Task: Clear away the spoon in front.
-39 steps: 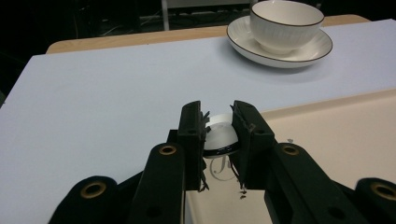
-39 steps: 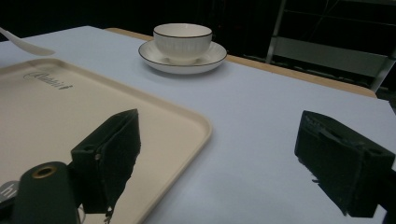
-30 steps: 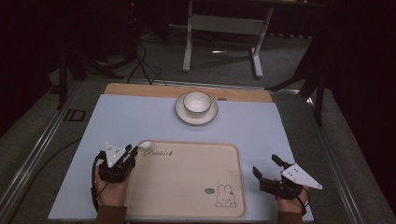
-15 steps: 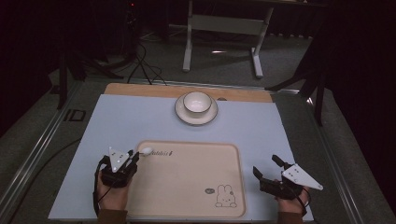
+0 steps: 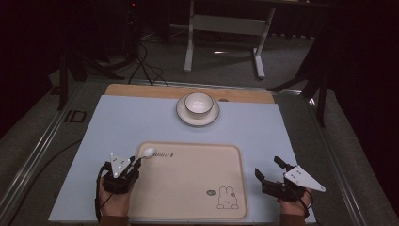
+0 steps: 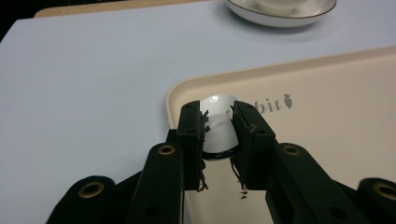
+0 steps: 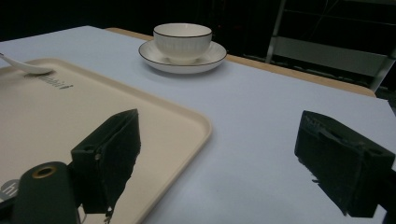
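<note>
Lower left of the high view: left gripper (image 5: 133, 165) is clamping a white ceramic spoon (image 6: 219, 125) by its handle; glazed, slippery, brittle, light. Right gripper (image 7: 219, 161) is resting agape.

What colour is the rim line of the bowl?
The bowl is white with a thin dark rim line, seen best in the right gripper view.

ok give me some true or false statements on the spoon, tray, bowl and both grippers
1. The left gripper is shut on the white spoon. True.
2. The spoon lies in the bowl. False: its bowl end is over the tray's far left corner.
3. The bowl sits on a saucer. True.
4. The right gripper holds the tray's rim. False: its jaws stand wide open with nothing between them, right of the tray.
5. The tray has a rabbit drawing. True.
</note>
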### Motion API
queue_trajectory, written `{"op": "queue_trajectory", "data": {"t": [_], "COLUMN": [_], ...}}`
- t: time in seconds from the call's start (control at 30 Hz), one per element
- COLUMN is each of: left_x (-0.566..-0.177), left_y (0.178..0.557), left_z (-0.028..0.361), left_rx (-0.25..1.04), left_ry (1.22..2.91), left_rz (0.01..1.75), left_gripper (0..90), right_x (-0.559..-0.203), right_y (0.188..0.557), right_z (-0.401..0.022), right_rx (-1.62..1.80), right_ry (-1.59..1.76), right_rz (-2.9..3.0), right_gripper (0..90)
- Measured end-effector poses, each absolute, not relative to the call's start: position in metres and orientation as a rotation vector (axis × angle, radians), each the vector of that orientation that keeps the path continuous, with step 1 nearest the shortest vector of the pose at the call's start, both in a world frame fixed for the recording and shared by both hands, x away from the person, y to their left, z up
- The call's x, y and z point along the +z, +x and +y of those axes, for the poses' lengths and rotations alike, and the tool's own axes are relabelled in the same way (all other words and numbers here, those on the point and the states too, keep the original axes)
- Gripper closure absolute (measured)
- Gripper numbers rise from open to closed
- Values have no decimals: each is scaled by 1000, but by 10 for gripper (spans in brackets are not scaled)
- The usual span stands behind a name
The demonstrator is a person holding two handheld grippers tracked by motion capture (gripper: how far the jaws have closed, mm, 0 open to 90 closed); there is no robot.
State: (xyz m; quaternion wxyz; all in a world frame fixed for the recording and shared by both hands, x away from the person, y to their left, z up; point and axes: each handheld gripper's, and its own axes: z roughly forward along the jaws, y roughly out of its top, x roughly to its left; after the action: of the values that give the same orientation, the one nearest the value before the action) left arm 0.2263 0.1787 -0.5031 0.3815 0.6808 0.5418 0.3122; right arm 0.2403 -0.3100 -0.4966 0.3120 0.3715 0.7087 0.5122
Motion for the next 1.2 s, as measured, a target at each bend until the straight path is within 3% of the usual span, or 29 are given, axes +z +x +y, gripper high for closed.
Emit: {"op": "queue_trajectory", "data": {"t": [0.8, 0.93, 1.2], "left_x": [-528, -530, -521], "left_y": [214, 214, 215], "left_z": [172, 173, 174], "left_rx": [714, 691, 592], "left_ry": [1798, 1796, 1758], "left_rz": [1421, 1423, 1356], "left_gripper": [703, 646, 444], "right_x": [-496, -497, -497], "right_y": [240, 240, 240], "right_z": [-310, -310, -310], "right_rx": [1355, 1354, 1352], "right_ry": [979, 979, 981], "right_rz": [1871, 1873, 1876], "right_gripper": [139, 139, 139]}}
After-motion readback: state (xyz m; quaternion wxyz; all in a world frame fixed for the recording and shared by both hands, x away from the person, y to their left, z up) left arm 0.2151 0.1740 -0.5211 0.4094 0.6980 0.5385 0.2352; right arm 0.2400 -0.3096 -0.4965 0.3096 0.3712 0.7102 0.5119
